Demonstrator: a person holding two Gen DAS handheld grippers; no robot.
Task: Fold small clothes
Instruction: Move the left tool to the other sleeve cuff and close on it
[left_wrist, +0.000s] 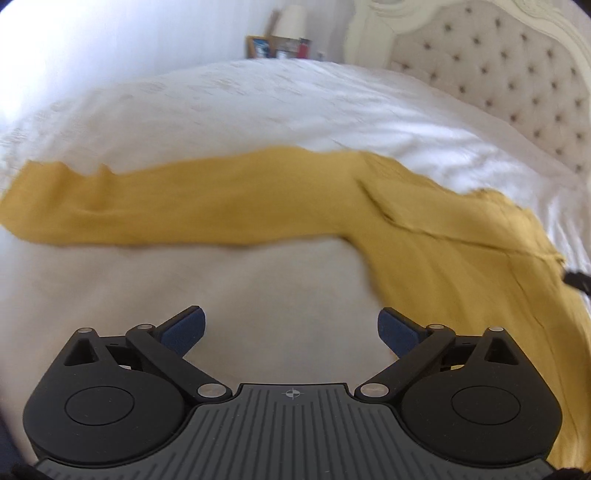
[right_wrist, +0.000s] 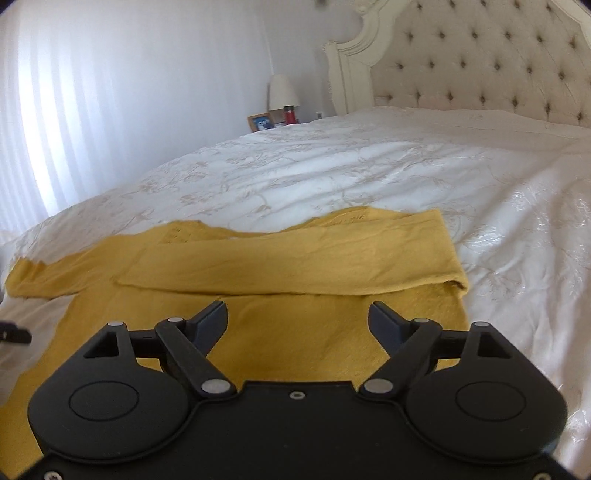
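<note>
Above the sweater (right_wrist: 258, 332), both grippers agape

I see one mustard-yellow knit top (right_wrist: 258, 332) lying flat on the bed. Its right sleeve (right_wrist: 295, 258) is folded across the chest; its left sleeve (left_wrist: 166, 206) is stretched straight out sideways. Fabric lightly wrinkled.

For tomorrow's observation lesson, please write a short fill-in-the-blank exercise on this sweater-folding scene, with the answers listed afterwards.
1. The sweater lying on the bed is ____ in colour.
2. The right sleeve is folded across the body, while the left sleeve lies stretched ____.
3. Both the left gripper and the right gripper have their jaws ____.

Answers: yellow; out; open
</note>
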